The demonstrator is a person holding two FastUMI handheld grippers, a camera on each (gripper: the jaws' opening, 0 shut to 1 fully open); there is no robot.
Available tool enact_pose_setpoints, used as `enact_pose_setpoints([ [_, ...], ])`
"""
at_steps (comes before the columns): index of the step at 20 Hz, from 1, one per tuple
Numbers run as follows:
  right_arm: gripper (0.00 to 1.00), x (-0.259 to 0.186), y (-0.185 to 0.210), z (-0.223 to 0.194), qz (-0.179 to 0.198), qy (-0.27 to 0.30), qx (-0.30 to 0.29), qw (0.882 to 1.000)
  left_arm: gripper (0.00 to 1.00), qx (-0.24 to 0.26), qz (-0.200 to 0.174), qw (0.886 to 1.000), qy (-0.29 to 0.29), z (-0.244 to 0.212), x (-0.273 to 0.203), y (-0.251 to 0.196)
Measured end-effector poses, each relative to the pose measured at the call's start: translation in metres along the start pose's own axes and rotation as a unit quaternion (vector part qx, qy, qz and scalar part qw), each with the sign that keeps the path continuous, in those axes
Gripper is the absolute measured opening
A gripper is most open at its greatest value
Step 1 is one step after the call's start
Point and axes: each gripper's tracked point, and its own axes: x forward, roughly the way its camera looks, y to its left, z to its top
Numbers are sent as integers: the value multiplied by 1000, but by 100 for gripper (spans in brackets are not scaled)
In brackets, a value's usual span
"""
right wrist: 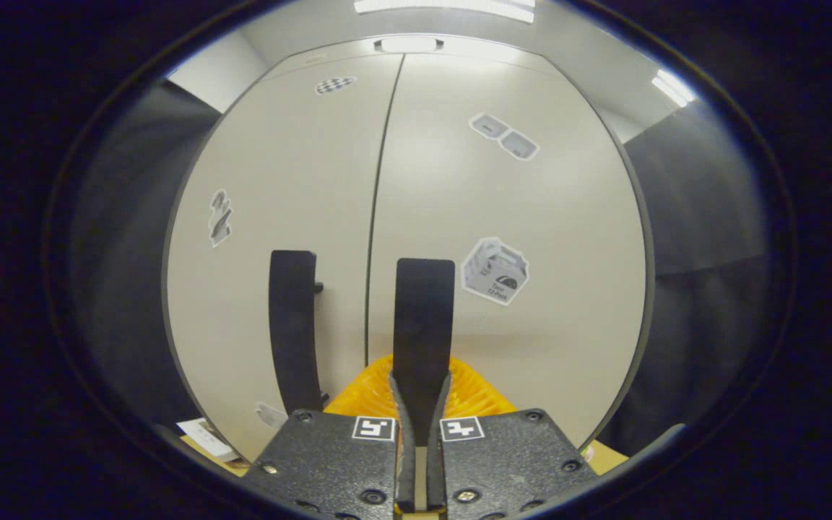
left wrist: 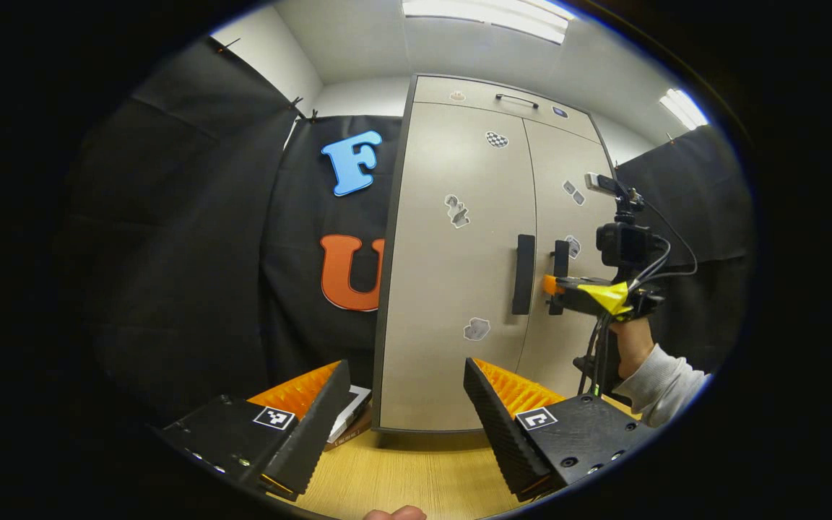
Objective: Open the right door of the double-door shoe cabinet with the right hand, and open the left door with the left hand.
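Right gripper (right wrist: 422, 390) level at the shoe cabinet (left wrist: 459, 274), fingers clenched on the right door handle (right wrist: 424, 318). Left gripper (left wrist: 405, 404) low over the desk (left wrist: 416, 477), fingers released and wide. Both doors closed. From the left gripper view: a sleeved hand (left wrist: 636, 347) holding the right gripper.

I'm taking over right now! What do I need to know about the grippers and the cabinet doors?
Right gripper: shut on the right door handle; in the left gripper view it sits at that handle, held by a hand.
Left gripper: open, holding nothing, back from the shoe cabinet above the wooden table.
Left door handle: untouched.
Done: right handle gripped. Both doors look closed.
Left: pull the right door open, then take the left handle and open the left door.
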Motion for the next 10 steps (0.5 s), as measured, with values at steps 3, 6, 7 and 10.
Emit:
enact_pose_setpoints([
  [3,8,-1,1,0,10,15,33,999,95,-3,-5,1000,-4,2,-5,-3],
  [6,8,-1,1,0,12,21,20,999,95,2,-5,1000,-6,4,-10,-5],
  [7,8,-2,1,0,17,24,25,999,95,3,-6,1000,-7,4,-12,-5],
  [10,8,-7,0,1,29,33,33,999,95,2,-4,1000,-5,3,-17,-7],
])
